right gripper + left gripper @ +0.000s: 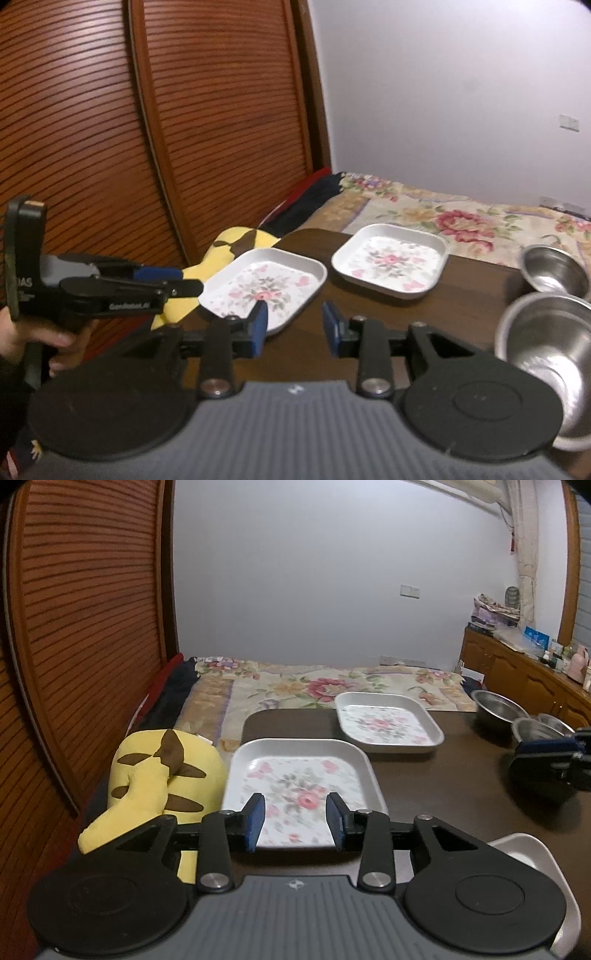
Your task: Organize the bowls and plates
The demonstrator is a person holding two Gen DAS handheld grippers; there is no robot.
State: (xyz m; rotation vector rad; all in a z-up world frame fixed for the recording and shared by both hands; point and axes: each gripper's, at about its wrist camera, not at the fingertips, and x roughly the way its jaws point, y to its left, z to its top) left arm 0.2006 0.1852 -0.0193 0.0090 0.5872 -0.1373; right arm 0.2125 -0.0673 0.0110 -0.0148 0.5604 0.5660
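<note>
Dark wooden table (443,775) has two flowery plates (299,775) straight ahead of the left gripper (295,821), bowls (546,339) off by the right gripper (293,328), both partly open, holding nothing.

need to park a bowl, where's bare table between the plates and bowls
Bare dark table lies between the far floral plate and the steel bowls, and in front of the near floral plate. The right edge is crowded with bowls; the left edge by the yellow plush.

Steel bowl (546,354) cut by right edge
</note>
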